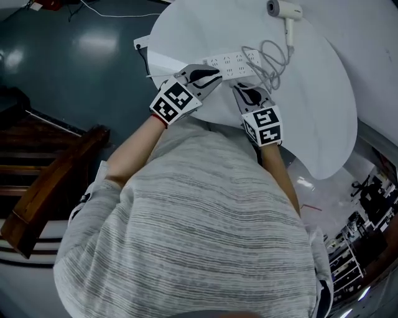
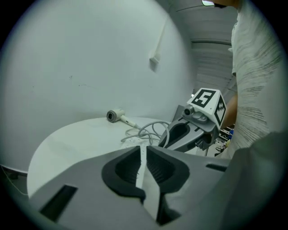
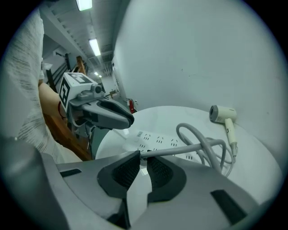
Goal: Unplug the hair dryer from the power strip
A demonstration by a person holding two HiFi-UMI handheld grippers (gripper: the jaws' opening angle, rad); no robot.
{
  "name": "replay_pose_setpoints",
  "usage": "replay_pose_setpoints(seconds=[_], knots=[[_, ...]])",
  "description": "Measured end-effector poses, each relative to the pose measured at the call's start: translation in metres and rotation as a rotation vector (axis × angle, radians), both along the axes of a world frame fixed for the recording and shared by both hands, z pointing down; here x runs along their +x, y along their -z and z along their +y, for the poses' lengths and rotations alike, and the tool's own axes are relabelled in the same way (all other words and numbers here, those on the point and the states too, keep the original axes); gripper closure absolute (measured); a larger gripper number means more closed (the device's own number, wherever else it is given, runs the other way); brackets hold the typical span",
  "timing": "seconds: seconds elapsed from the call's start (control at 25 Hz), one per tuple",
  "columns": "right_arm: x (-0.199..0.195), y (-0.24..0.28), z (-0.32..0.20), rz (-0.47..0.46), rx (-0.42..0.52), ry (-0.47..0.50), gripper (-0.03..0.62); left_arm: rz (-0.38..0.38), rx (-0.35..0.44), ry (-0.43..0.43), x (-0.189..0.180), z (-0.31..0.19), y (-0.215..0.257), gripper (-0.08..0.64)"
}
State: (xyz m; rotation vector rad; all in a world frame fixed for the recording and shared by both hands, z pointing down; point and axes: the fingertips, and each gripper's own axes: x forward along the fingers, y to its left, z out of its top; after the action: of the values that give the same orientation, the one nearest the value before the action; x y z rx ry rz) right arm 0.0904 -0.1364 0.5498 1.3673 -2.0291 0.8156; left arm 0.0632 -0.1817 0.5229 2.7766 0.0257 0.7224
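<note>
A white hair dryer [image 1: 283, 9] [image 3: 222, 113] lies at the far side of the round white table [image 1: 323, 93]. Its grey cord [image 1: 270, 59] [image 3: 202, 146] coils beside the white power strip [image 1: 233, 62] [image 3: 162, 141]. My right gripper [image 1: 241, 88] [image 3: 143, 155] is shut on the cord's end, just short of the strip. The pads hide the plug itself. My left gripper [image 1: 217, 73] [image 2: 143, 150] hangs above the strip's near left end, its jaws shut with nothing between them. In the left gripper view the dryer [image 2: 114, 116] and the right gripper [image 2: 164, 141] show ahead.
The table stands against a white wall [image 2: 90, 54] with a small fixture [image 2: 154, 60]. Dark floor [image 1: 81, 68] and a wooden stair rail [image 1: 56, 180] lie to the left. Shelving [image 1: 373, 199] stands at the lower right. The table's near edge is close under both grippers.
</note>
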Motion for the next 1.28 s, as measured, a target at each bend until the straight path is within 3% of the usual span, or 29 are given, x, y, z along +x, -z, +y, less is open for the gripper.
replay_pose_setpoints(seconds=[0.08,0.4,0.52,0.68,0.84,1.12,1.28], knots=[[-0.006,-0.013,0.006,0.006,-0.022,0.025,0.537,-0.017,-0.013,-0.004,-0.005,0.008,-0.003,0.550],[-0.021,-0.054,0.024,0.079,-0.130,0.127,0.533,0.026,-0.082,0.031,-0.008,0.021,-0.004,0.554],[-0.019,-0.054,0.027,0.039,-0.168,0.082,0.467,0.040,-0.087,0.041,-0.008,0.021,0.002,0.554],[-0.011,-0.030,0.031,0.008,-0.168,0.012,0.465,0.076,-0.084,0.050,-0.010,0.022,0.017,0.554],[-0.004,0.017,0.023,-0.028,-0.044,-0.041,0.465,0.129,-0.086,0.051,-0.008,0.022,0.039,0.554],[-0.006,0.124,-0.008,-0.189,0.359,-0.077,0.476,0.238,-0.058,0.039,-0.003,0.021,0.088,0.554],[-0.002,0.155,-0.011,-0.151,0.500,-0.052,0.543,0.301,-0.038,0.035,0.002,0.022,0.113,0.554]])
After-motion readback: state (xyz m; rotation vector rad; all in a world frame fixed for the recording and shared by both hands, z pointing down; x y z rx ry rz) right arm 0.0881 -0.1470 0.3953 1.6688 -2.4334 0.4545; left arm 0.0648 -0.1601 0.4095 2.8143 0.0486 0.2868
